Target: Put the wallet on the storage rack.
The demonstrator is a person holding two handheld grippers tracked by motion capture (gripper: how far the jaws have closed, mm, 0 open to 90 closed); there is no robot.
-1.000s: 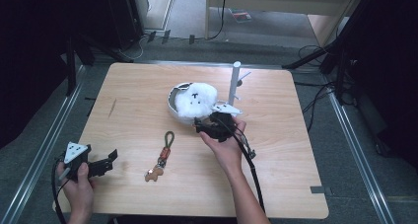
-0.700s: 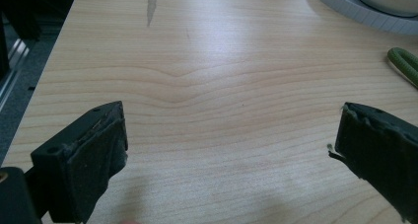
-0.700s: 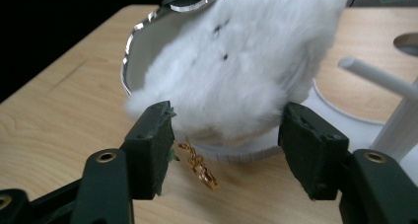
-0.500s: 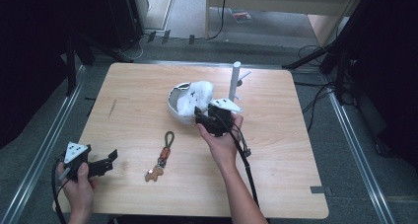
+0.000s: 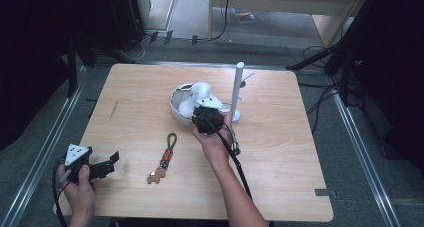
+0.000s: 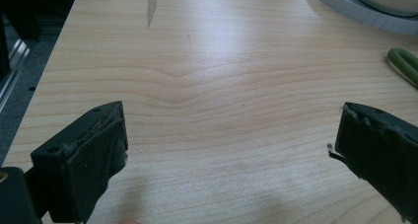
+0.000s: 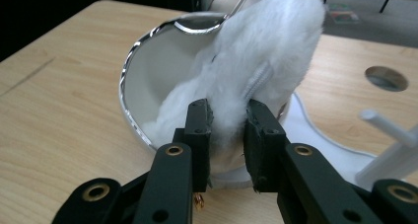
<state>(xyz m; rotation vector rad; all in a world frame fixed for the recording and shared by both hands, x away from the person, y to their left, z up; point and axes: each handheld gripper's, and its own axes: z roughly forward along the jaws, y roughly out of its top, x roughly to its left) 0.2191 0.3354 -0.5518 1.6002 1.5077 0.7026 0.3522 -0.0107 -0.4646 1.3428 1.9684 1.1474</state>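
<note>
Your R gripper [image 7: 226, 130] has just been closing and now pinches the white fluffy pouch [image 7: 256, 66] btwn its jaws, gripping it by the zipper edge. The pouch hangs over the rim of the white bowl [image 5: 176, 104] at table centre, just beside the stand [image 5: 236, 92]. Your L gripper [image 6: 231, 150] sits at the table's near-left corner w/ jaws wide apart, nothing btwn them. The keychain [image 5: 164, 159] lies on the wood btwn your hands.
</note>
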